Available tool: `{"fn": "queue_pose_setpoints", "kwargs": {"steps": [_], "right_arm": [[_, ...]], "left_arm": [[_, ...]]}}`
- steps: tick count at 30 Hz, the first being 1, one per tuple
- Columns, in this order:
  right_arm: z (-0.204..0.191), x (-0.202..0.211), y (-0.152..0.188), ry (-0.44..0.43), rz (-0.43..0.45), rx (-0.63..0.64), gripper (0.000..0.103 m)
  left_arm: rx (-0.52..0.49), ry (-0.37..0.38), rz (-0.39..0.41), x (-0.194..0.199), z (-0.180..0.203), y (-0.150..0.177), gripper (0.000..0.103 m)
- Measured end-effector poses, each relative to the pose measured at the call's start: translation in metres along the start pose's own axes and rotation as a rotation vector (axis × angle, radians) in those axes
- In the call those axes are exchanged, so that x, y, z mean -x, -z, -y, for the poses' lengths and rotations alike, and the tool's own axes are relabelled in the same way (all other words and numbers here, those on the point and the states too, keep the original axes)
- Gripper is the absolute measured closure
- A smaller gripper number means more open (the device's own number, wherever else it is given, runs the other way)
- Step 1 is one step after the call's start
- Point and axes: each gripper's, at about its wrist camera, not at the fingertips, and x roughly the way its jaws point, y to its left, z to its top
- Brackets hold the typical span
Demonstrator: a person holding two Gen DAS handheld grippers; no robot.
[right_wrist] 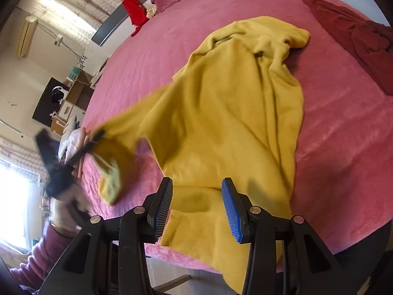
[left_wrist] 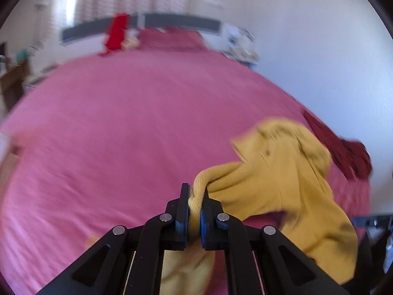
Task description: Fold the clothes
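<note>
On the wide pink bedspread [right_wrist: 343, 135], the mustard-yellow knit sweater [right_wrist: 233, 113] lies crumpled and unfolded, its hem hanging over the near edge of the bedspread. Left of the sweater's body, the left gripper [left_wrist: 195, 211] has its pads clamped tight on a sleeve cuff, drawn out sideways. Centre, the right gripper [right_wrist: 196, 206] hovers over the hem, jaws parted about halfway, nothing pinched. No fold looks made so far; I'd say this is only the spreading-out stage, with sleeves and body all left to do. Right of the sweater, a dark red garment [right_wrist: 356, 36] crowds that side; leftward and beyond it, the bedspread offers plenty of open room.
</note>
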Motion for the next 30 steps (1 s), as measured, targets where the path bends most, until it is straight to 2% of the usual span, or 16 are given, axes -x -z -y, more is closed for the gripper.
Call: {"fn": "queue_pose_setpoints", "kwargs": {"steps": [5, 8, 12, 13, 14, 17, 19, 20, 22, 24, 26, 28, 30], "right_arm": [[0.011, -0.002, -0.003, 0.008, 0.005, -0.028, 0.059], [0.015, -0.007, -0.004, 0.03, 0.003, -0.033, 0.059], [0.021, -0.014, 0.0, 0.03, -0.014, -0.05, 0.059], [0.022, -0.016, 0.001, 0.028, -0.019, -0.048, 0.059], [0.023, -0.019, 0.003, 0.025, -0.025, -0.047, 0.059], [0.024, -0.027, 0.006, 0.017, -0.041, -0.042, 0.058], [0.023, -0.033, 0.004, 0.023, -0.05, -0.023, 0.05], [0.022, -0.036, 0.002, 0.034, -0.054, -0.012, 0.046], [0.026, -0.038, -0.002, 0.082, -0.044, 0.002, 0.045], [0.032, -0.039, -0.005, 0.123, -0.037, -0.001, 0.042], [0.039, -0.04, -0.007, 0.152, -0.037, -0.006, 0.04], [0.044, -0.043, -0.009, 0.141, -0.06, 0.01, 0.04], [0.042, -0.05, -0.005, 0.122, -0.094, 0.043, 0.039]], "left_arm": [[0.011, -0.154, 0.029, 0.032, -0.074, -0.023, 0.097], [0.031, -0.248, 0.014, 0.028, -0.107, -0.036, 0.097], [0.108, -0.383, -0.105, 0.015, -0.173, -0.034, 0.094], [0.142, -0.388, -0.166, 0.007, -0.185, -0.029, 0.094], [0.161, -0.383, -0.189, 0.003, -0.189, -0.021, 0.093], [0.221, -0.321, -0.197, 0.006, -0.189, 0.011, 0.093], [0.273, -0.257, -0.15, 0.02, -0.181, 0.033, 0.093], [0.302, -0.218, -0.114, 0.03, -0.175, 0.045, 0.09], [0.366, -0.101, -0.053, 0.046, -0.152, 0.066, 0.088], [0.396, -0.002, -0.041, 0.052, -0.129, 0.084, 0.087], [0.378, 0.097, -0.095, 0.042, -0.098, 0.104, 0.085], [0.331, 0.163, -0.196, 0.023, -0.066, 0.124, 0.085], [0.314, 0.219, -0.255, 0.007, -0.041, 0.139, 0.085]]}}
